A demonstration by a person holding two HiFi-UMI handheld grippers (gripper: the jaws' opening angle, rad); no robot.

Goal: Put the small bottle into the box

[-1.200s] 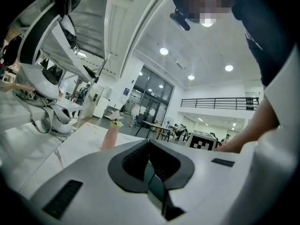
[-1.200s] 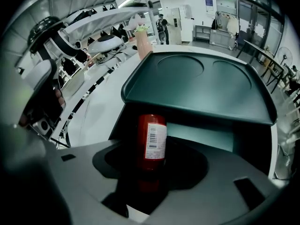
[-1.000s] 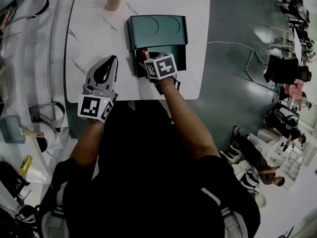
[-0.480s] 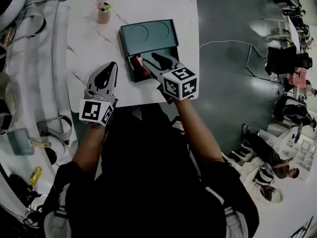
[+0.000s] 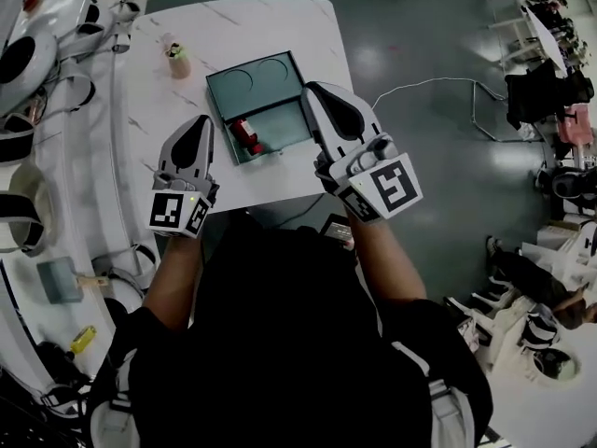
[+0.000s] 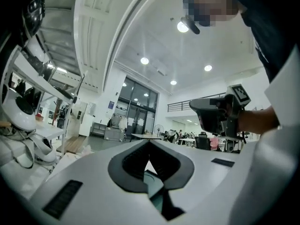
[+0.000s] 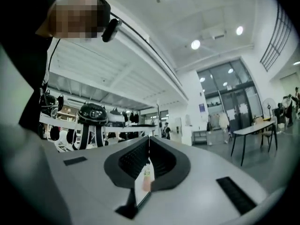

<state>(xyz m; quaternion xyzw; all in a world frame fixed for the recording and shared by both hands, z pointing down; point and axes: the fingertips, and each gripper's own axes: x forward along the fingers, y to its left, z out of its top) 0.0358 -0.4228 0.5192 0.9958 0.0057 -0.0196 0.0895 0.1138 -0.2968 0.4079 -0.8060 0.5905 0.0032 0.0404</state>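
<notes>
The small red bottle (image 5: 245, 136) lies on its side in the left part of the open green box (image 5: 287, 122), whose lid (image 5: 252, 77) lies flat behind it. My right gripper (image 5: 315, 90) hovers just right of the box, shut, with nothing between its jaws; in the right gripper view (image 7: 149, 138) the pads meet. My left gripper (image 5: 199, 121) rests on the white table (image 5: 233, 26) left of the box, also shut and empty. In the left gripper view (image 6: 149, 143) the jaws touch, with a sliver of the green box (image 6: 152, 184) showing below them.
A small pink cup (image 5: 176, 61) holding something green stands behind and left of the box. White shelves with headsets (image 5: 23, 59) run along the left. The table's right edge drops to grey floor with a cable (image 5: 438, 84). People sit far right.
My right gripper has pulled back out of the box, moved right and toward the person, and closed. The bottle stays in the box. The left gripper has barely moved.
</notes>
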